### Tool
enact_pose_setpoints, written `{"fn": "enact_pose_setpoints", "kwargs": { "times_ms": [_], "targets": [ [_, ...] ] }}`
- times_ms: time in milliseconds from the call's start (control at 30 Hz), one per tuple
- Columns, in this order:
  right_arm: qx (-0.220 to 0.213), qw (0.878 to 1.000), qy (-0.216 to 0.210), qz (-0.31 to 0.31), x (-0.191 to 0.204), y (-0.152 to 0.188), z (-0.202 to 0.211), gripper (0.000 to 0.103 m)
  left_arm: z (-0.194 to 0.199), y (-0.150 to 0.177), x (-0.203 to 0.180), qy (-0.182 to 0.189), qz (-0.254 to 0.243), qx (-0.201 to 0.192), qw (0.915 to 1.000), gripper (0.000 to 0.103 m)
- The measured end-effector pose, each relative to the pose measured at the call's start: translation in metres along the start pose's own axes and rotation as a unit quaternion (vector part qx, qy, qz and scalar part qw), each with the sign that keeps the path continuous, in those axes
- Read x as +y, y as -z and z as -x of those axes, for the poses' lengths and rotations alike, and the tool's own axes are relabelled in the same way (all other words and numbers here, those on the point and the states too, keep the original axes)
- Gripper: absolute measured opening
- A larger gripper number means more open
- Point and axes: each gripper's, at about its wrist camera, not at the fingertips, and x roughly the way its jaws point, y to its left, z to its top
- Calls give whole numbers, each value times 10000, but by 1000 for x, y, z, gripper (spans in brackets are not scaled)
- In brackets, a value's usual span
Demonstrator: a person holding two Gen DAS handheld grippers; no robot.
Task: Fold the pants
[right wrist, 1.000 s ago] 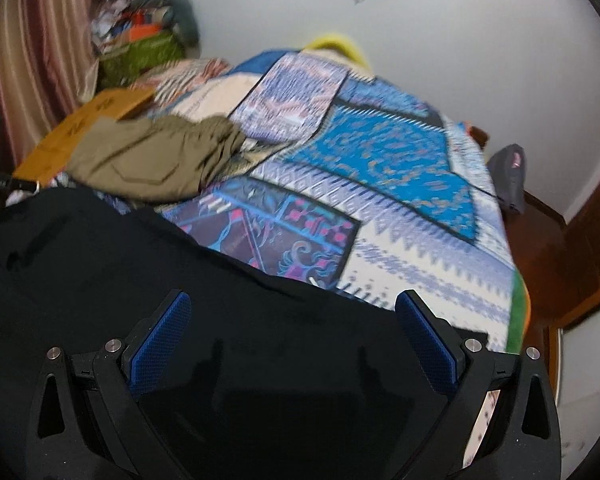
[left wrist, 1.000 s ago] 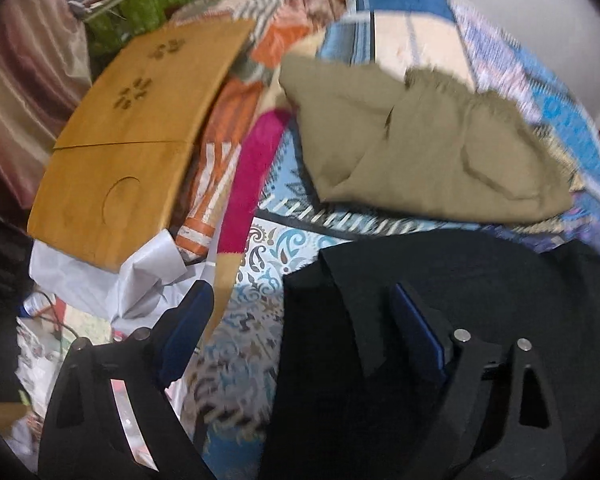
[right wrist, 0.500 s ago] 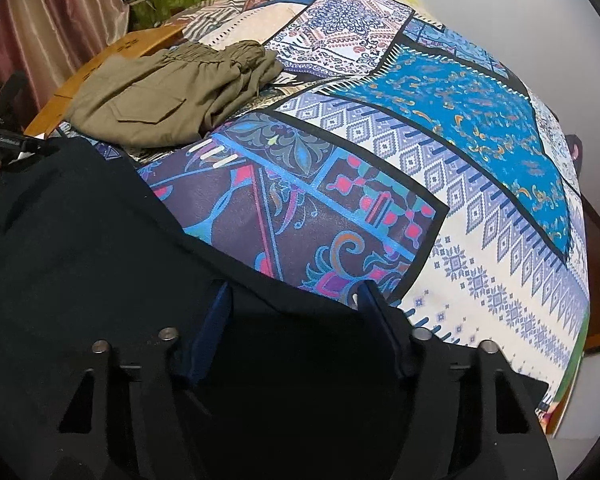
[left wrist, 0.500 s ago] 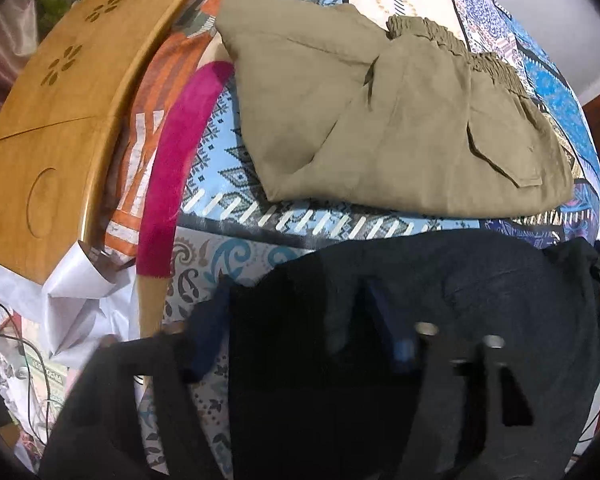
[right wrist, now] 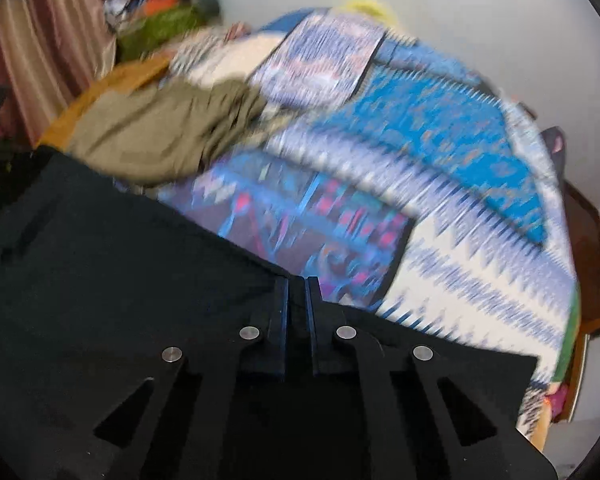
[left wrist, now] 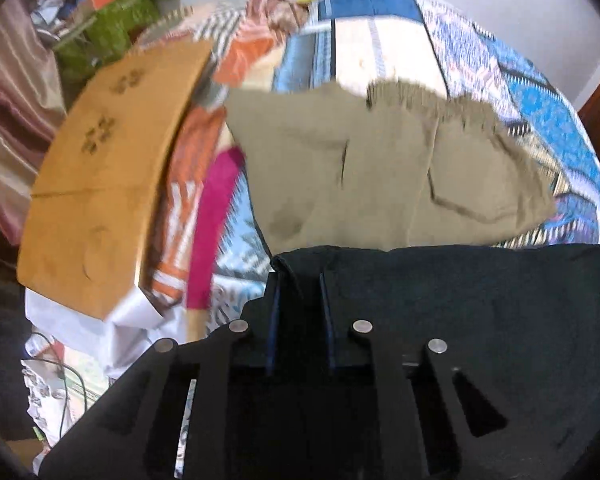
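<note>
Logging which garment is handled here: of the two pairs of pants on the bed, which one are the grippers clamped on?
The black pants, nearest the cameras; left gripper and right gripper both pinch its edge. The khaki pants lie untouched behind.

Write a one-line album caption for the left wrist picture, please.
Left gripper pinching the edge of black pants on a patchwork bedspread, khaki pants lying just beyond.
</note>
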Motion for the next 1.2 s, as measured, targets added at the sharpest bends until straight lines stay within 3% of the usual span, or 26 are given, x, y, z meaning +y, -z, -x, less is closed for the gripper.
{"fn": "enact_pose_setpoints", "kwargs": {
  "times_ms": [100,233,367,600,833,1200],
  "targets": [
    [-383,9992,57,-125,-3,-10,20,6,19,-15,2,-14,-62,-212,9998,18],
    [-573,9983,100,15,4,-14,44,6,48,-16,1,74,-94,-495,9987,18],
    [-677,9975,146,171,15,-4,73,6,83,2,-3,82,-187,-880,9959,18],
    [-916,9955,86,206,41,32,130,6,155,52,-8,69,-303,-1415,9894,16],
    [-1122,9937,-51,23,58,74,176,5,205,115,-7,-72,-389,-1651,9855,16],
    [-1069,9936,-363,-70,85,144,198,5,213,222,5,-65,-273,-1545,9876,16]
  ]
}}
